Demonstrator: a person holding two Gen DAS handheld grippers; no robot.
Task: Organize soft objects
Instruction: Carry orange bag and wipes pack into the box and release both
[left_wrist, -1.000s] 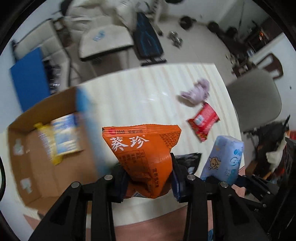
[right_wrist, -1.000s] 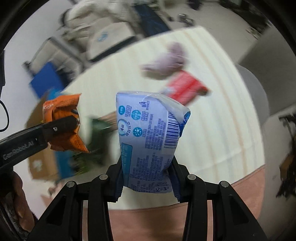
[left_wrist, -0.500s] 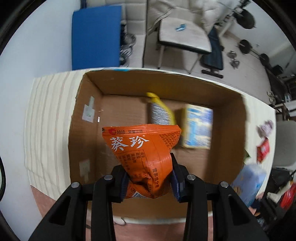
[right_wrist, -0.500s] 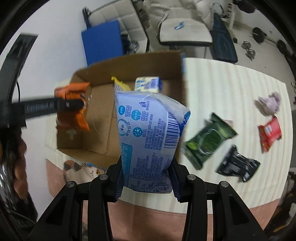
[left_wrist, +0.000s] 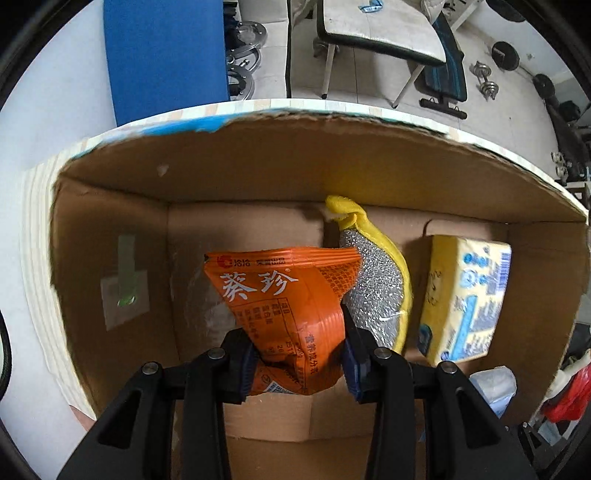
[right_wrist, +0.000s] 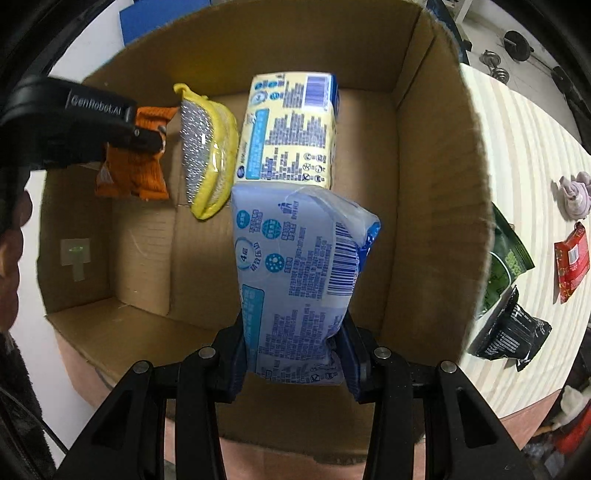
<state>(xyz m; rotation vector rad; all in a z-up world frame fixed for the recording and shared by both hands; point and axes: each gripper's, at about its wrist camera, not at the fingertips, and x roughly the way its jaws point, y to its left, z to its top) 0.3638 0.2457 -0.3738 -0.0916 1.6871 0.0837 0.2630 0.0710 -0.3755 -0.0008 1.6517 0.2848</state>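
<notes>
Both jaws clamped: left gripper (left_wrist: 297, 363) on orange snack bag (left_wrist: 286, 310), right gripper (right_wrist: 291, 354) on blue tissue pack (right_wrist: 295, 284). Lower w/ care into cardboard box (right_wrist: 424, 184), release in bare spots beside yellow sponge (right_wrist: 207, 147).

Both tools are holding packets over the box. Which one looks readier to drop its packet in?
Probably left: its tool holds the orange packet low inside the cardboard box, above bare floor.
</notes>
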